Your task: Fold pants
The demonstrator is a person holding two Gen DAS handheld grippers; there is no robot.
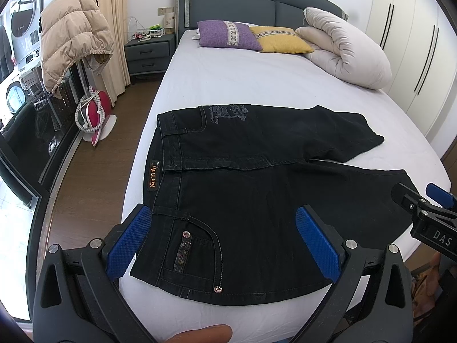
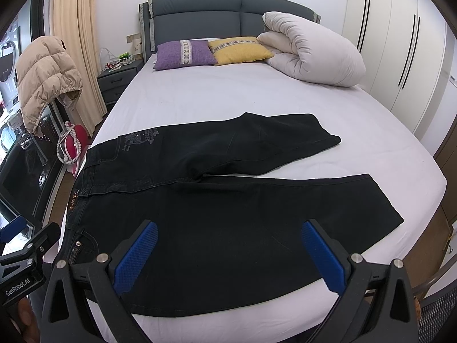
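- The black pants (image 1: 242, 188) lie flat on the bed (image 1: 257, 85), near its foot edge, waistband toward the bed's left side and both legs spread apart toward the right.
- The left claw (image 1: 222, 243) stands wide open, holding nothing, and hovers above the waistband corner with the front pocket (image 1: 194, 254).
- The right claw (image 2: 228, 257) also stands wide open and empty, poised over the near leg (image 2: 285, 214) at roughly mid length.
- Step in hand, as judged: the first fold, leg over leg, has not begun; both legs lie uncovered.
- Recommended grip: close the left claw on the near waistband corner and the right claw on the near leg's outer seam or hem (image 2: 385, 200), taking both fabric layers.
- Lift both points together and carry them evenly across to the far leg (image 2: 271, 140), keeping the fabric taut between the claws.
- Align hem to hem and waistband to waistband before release.
- Risk: denim is stiff and heavy; a shallow pinch may slip, and the near edge lies close to the mattress border.
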